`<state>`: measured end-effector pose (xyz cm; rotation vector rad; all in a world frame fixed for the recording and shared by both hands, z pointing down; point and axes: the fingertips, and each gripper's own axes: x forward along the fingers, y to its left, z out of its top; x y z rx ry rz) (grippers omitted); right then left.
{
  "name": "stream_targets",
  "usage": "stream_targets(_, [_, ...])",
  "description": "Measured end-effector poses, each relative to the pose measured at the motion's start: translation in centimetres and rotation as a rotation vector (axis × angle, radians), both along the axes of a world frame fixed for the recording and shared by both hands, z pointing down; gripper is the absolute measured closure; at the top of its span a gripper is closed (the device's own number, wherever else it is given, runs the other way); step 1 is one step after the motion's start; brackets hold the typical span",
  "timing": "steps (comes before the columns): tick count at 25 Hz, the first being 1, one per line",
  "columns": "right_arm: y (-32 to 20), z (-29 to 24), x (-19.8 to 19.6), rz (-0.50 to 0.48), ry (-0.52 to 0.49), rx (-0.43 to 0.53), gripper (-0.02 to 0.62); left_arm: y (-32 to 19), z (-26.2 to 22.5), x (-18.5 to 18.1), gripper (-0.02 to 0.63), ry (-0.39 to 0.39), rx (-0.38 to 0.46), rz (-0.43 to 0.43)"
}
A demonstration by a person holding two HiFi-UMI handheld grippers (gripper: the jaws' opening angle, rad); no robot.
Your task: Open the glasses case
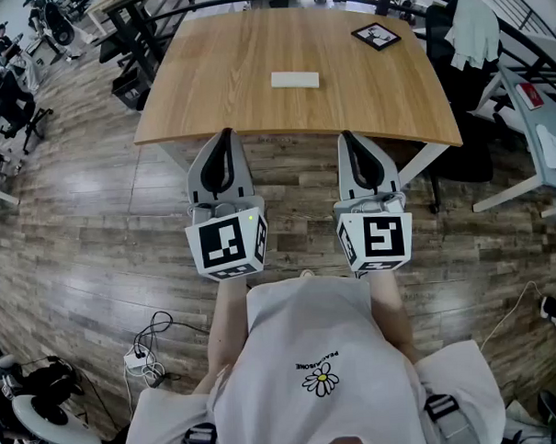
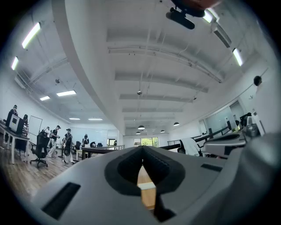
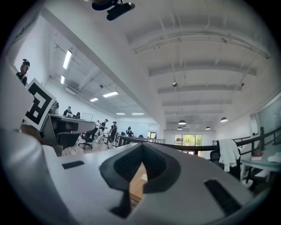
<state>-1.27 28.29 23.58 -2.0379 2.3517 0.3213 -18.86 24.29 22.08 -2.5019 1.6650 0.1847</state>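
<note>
Head view: shows the left gripper and the right gripper side by side, short of the table's near edge, both claws pinched tight on nothing. Places the glasses case mid-table, closed, well apart from both. Reads as the approach step. Calls next for a reach forward with jaws spread, one claw to steady the base, the other to lift the lid.

Left gripper view: confirms pads meeting, empty. Catches through the slit a sliver of wood and a pale strip, probably the case. Adds ceiling and distant people, absent from the head view.

Right gripper view: same shut, empty claw. Gives no layout of table and case.
</note>
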Motion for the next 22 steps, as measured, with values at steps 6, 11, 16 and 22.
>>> stream_targets(6, [-1.0, 0.5, 0.0, -0.006, 0.019, -0.009, 0.591, -1.0, 0.2, 0.4, 0.589, -0.001, 0.003, 0.006])
stream_targets(11, [-1.7, 0.7, 0.6, -0.062, -0.014, -0.019, 0.589, -1.5, 0.1, 1.3, 0.589, 0.03, -0.011, 0.017])
stream_targets(16, [-2.3, 1.5, 0.9, -0.107, -0.025, -0.021, 0.589, -2.0, 1.3, 2.4, 0.589, 0.012, -0.036, 0.006])
stream_targets(22, [-2.7, 2.8, 1.1, -0.133, -0.001, -0.04, 0.589, -2.4, 2.9, 2.2, 0.589, 0.059, -0.055, -0.014])
